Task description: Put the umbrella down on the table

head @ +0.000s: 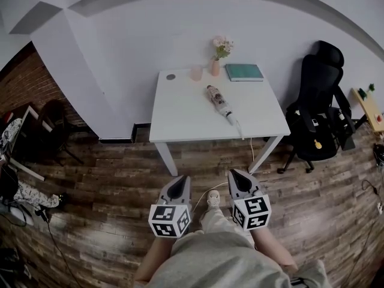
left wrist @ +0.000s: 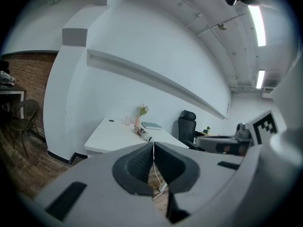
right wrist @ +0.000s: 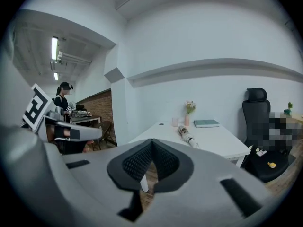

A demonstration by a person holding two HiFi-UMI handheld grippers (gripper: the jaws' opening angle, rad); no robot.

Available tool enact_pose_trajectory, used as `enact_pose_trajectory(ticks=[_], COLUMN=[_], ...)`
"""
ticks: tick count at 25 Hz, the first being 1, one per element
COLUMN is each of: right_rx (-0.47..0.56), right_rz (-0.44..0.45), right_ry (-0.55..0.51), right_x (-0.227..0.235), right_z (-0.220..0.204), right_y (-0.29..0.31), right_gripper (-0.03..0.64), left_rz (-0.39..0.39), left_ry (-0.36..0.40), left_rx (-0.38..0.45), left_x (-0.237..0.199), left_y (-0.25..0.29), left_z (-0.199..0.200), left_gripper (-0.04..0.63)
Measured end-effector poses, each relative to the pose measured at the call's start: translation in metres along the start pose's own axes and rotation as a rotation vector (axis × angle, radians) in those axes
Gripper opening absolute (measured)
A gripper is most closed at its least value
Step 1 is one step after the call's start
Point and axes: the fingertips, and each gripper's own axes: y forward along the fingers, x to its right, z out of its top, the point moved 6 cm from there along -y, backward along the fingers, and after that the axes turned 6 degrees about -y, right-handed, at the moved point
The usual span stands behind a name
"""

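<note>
A white wall (head: 138,35) and a dark plank floor (head: 108,185) fill most of what I see, and against that wall stands the white bench (head: 186,110), well ahead of me. To its right sits a black office chair (head: 318,113), close to the bench's corner but not touching it. I hold my left gripper (head: 179,182) and my right gripper (head: 237,177) side by side low in front of me, over the floor and short of the bench, both pointing toward it. My left jaws are clenched tip to tip with nothing between them, and my right jaws are pressed together just the same, also empty. The umbrella (head: 219,104) is folded and lies flat on the bench top, right of the middle. It is set at a slant, with one end toward the wall and the pale end toward the front edge, well apart from both of my grippers. A thin white cable (head: 247,141) hangs from the bench's front edge down to the floor. Along the back edge, a teal book (head: 244,72) lies flat. Just left of it stands a small pink vase of flowers (head: 215,66), then a pale cup (head: 197,72), and farthest left a small dark round spot (head: 171,77) on the surface.
</note>
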Motion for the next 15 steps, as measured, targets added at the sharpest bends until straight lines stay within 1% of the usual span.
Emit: enact_pose_trajectory(ticks=[8, 15], right_rx=[0.009, 0.033], right_rz=[0.021, 0.024], right_ry=[-0.02, -0.005], right_x=[-0.004, -0.006], right_z=[0.008, 0.015], right_y=[0.01, 0.015], right_gripper=[0.002, 0.002], left_rz=[-0.006, 0.001], left_ry=[0.01, 0.004], left_rx=[-0.005, -0.005], left_x=[-0.001, -0.004], left_y=[0.005, 0.008], left_z=[0.007, 0.008], left_gripper=[0.009, 0.009])
